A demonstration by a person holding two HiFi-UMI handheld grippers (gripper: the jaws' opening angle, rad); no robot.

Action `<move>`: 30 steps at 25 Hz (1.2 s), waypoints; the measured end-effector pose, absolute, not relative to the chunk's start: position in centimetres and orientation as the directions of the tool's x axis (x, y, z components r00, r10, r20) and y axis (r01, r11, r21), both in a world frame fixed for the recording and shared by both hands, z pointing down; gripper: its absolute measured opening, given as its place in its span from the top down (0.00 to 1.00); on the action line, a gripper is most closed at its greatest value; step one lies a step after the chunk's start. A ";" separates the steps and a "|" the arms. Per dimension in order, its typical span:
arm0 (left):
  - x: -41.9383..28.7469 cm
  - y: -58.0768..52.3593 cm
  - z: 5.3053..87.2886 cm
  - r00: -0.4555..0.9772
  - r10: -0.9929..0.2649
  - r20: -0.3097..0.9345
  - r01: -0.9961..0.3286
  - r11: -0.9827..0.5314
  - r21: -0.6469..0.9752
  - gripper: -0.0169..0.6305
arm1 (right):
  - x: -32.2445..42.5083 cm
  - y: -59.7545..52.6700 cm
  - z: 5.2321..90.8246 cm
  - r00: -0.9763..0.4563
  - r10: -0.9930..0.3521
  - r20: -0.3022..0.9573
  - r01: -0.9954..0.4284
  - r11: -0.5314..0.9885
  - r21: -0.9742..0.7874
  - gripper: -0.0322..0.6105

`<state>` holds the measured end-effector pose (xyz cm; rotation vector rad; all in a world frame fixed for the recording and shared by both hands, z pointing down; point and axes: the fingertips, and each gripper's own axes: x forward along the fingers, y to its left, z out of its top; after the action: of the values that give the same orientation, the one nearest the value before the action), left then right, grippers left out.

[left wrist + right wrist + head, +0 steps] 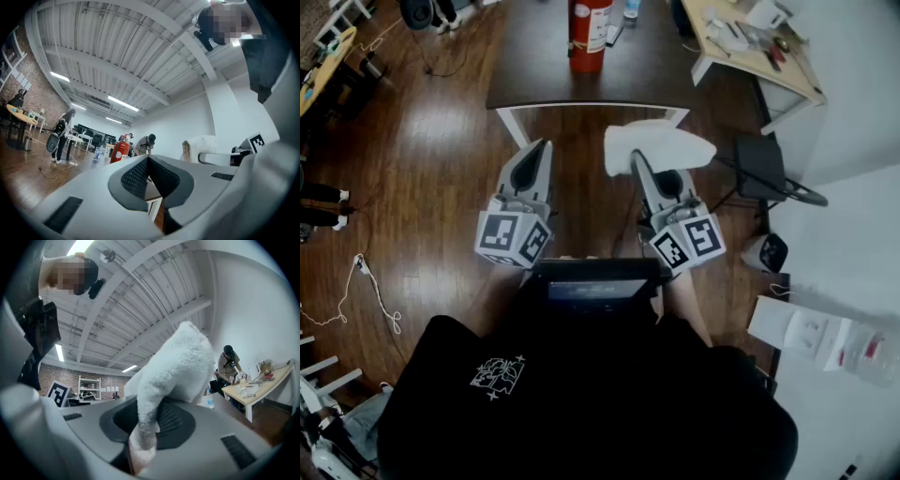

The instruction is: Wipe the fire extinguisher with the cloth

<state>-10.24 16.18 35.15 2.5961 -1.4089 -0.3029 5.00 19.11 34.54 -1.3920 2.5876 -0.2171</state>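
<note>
A red fire extinguisher (589, 34) stands upright on the dark table (534, 75) far ahead; in the left gripper view the extinguisher (120, 151) is small and distant. My right gripper (635, 161) is shut on a white fluffy cloth (656, 147), which sticks up past the jaw tips; the cloth (176, 371) fills the middle of the right gripper view. My left gripper (544, 148) is shut with nothing in it, level with the right one. Both are held in front of my body, short of the table's near edge.
A light wooden desk (750, 42) with small items stands at the back right. A black chair (764, 169) is to the right of the right gripper. Cables (370, 291) lie on the wooden floor at left. A bottle (631, 9) stands behind the extinguisher. People stand far off.
</note>
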 end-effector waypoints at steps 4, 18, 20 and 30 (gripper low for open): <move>-8.8 15.7 35.1 0.532 -0.841 -0.092 -0.807 -0.537 0.244 0.97 | 6.2 18.5 34.7 -0.545 -0.832 -0.103 -0.803 0.553 -0.220 0.79; -5.9 9.5 36.9 0.539 -0.840 -0.057 -0.806 -0.534 0.255 0.97 | 8.7 11.9 36.3 -0.555 -0.828 -0.086 -0.796 0.558 -0.236 0.79; -5.5 7.5 37.1 0.546 -0.836 -0.060 -0.801 -0.541 0.255 0.97 | 9.1 9.9 36.3 -0.544 -0.834 -0.094 -0.802 0.549 -0.234 0.79; -5.8 -6.4 36.6 0.582 -0.812 -0.056 -0.779 -0.575 0.251 0.97 | 8.3 -3.1 35.9 -0.519 -0.850 -0.085 -0.818 0.523 -0.240 0.79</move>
<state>-5.76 -6.35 36.63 2.6121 -1.3298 -0.2437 8.31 -3.10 35.94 -1.4242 2.5701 -0.2514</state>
